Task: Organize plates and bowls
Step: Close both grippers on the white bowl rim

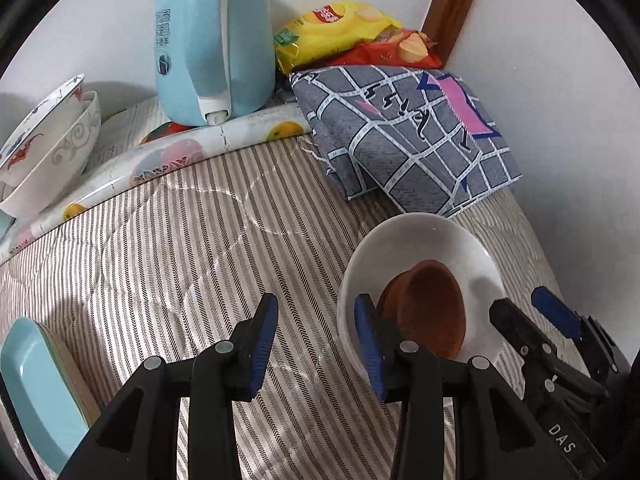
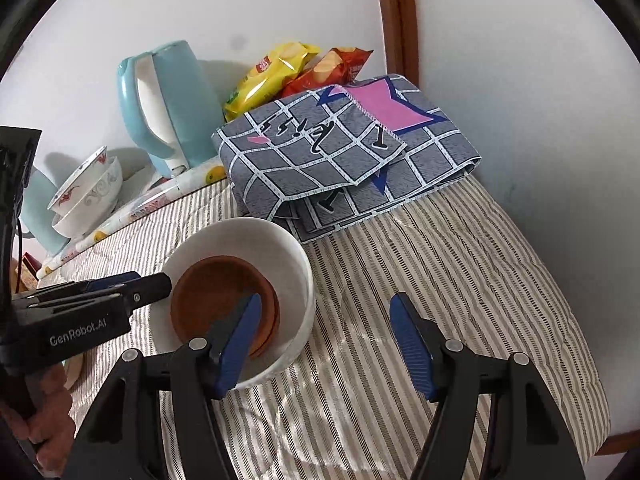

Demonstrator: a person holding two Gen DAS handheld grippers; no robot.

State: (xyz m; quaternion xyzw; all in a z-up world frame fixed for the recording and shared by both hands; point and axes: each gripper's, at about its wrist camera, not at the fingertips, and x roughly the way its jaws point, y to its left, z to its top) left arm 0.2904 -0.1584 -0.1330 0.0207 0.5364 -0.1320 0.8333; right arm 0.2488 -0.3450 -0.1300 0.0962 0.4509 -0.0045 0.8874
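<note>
- Left gripper (image 1: 316,340) hangs wide open, empty, just left of the white bowl (image 1: 420,240).
- Right gripper (image 2: 326,344) gapes open too; brown bowl (image 2: 224,300) sits inside the white one, by its left finger.

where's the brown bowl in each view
Left wrist: the brown bowl is at lower right, tilted inside the white bowl, just right of the left gripper.
Right wrist: the brown bowl is at centre left, inside the white bowl, partly behind the left jaw of the right gripper.
Shared landmark: the grey checked cloth lies just beyond the white bowl in both.
</note>
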